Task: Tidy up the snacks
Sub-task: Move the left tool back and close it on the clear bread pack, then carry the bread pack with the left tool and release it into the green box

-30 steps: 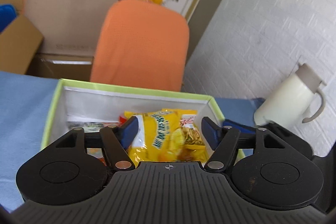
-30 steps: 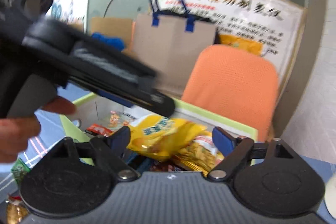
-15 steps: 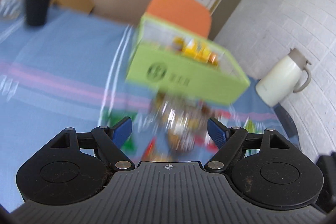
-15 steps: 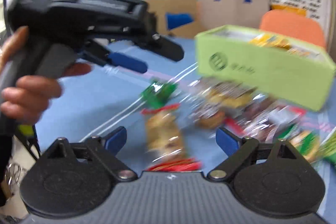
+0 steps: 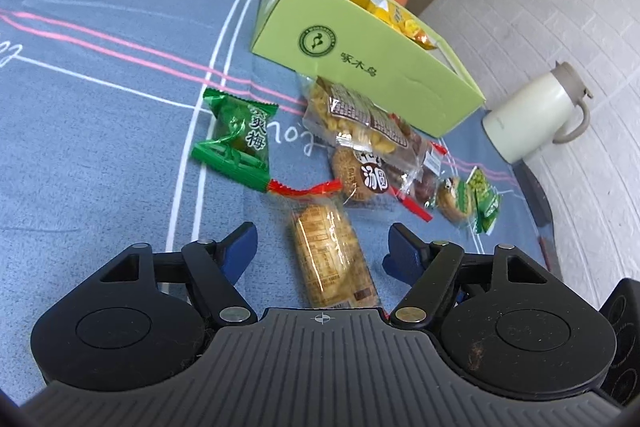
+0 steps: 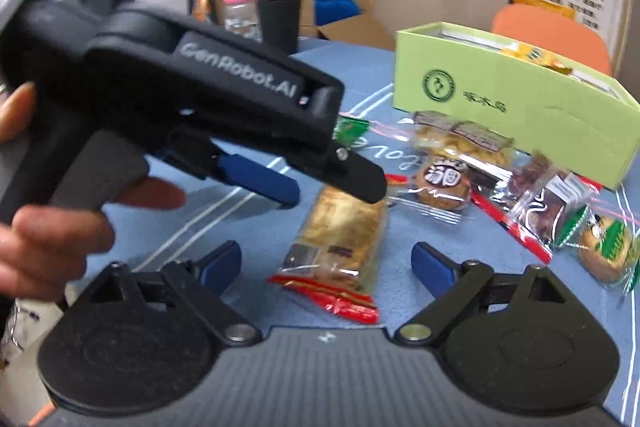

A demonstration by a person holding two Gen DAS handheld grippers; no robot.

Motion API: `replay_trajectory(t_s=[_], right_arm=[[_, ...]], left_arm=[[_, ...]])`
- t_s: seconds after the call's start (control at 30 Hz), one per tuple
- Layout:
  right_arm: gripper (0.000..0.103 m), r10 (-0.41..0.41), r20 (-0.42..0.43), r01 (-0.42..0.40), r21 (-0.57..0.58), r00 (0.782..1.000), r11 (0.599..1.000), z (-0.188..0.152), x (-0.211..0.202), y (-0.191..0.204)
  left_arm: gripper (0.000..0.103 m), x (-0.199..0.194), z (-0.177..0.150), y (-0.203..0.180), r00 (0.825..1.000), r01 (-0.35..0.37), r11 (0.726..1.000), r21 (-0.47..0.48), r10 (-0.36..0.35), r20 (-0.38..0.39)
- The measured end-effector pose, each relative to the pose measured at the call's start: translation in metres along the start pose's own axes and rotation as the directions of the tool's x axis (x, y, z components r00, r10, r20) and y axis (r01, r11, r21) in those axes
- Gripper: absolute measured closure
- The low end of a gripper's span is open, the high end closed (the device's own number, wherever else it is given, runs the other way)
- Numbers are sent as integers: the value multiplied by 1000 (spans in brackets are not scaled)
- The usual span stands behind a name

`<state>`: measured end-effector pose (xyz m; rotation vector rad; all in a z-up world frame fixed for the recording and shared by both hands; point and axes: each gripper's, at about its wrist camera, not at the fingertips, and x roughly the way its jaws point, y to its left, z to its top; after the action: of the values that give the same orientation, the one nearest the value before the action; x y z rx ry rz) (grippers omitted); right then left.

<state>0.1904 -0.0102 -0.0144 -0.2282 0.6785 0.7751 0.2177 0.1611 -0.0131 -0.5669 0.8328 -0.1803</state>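
Both grippers have swung away from above the green box since 1 second ago, when they looked down into it, and now point down at the loose snacks on the blue tablecloth [image 5: 100, 99].

From the left wrist view, going left to right: a green candy packet [image 5: 238, 137] lies on the cloth near its white stripe lines. Next comes a long biscuit packet [image 5: 332, 263] with a red crimped end, lying between the fingers of the left gripper [image 5: 320, 247]; the jaws are closing but the pads stand clear of it, so nothing is gripped. Just behind it a heap of clear-wrapped snacks [image 5: 368, 135] lies against the front wall of the green box [image 5: 372, 59], which holds yellow packets [image 5: 396, 19]. Further right are a small round cookie [image 5: 454, 197] and a green pea packet [image 5: 486, 199], near the cloth's right edge. A white jug [image 5: 532, 115] stands past that edge corner.

From the right wrist view, a hand [image 6: 48, 219] holds the left gripper at the left. The right gripper [image 6: 326, 263] has its jaws released wide, and the biscuit packet [image 6: 340, 239] lies between them, untouched.
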Motion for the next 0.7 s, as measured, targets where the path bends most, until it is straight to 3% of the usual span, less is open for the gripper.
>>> replay_trajectory(t_s=[0.07, 0.2, 0.27, 0.3, 0.4, 0.53, 0.7], right_arm=[[11, -4, -7, 4, -6, 1000, 1000, -1, 5, 4], [15, -19, -1, 19, -35, 1000, 999, -6, 8, 10], [32, -21, 14, 21, -33, 1000, 999, -6, 6, 10], [42, -33, 12, 34, -32, 999, 999, -5, 5, 11], [43, -30, 11, 30, -16, 1000, 999, -2, -3, 10], [42, -46, 62, 48, -31, 997, 998, 12, -17, 9], [32, -68, 157, 82, -89, 985, 993, 57, -21, -3]], left_arm=[[40, -1, -3, -3, 1000, -5, 1000, 24, 5, 6], [44, 1, -11, -8, 999, -51, 995, 84, 50, 18], [59, 2, -15, -11, 999, -49, 991, 123, 48, 11], [84, 5, -16, -13, 999, -36, 989, 140, 38, -10], [85, 2, -19, -20, 998, -63, 985, 163, 64, -2], [85, -11, -11, -27, 999, -31, 990, 136, 28, 23], [85, -26, 36, -47, 994, 6, 987, 158, -23, 109]])
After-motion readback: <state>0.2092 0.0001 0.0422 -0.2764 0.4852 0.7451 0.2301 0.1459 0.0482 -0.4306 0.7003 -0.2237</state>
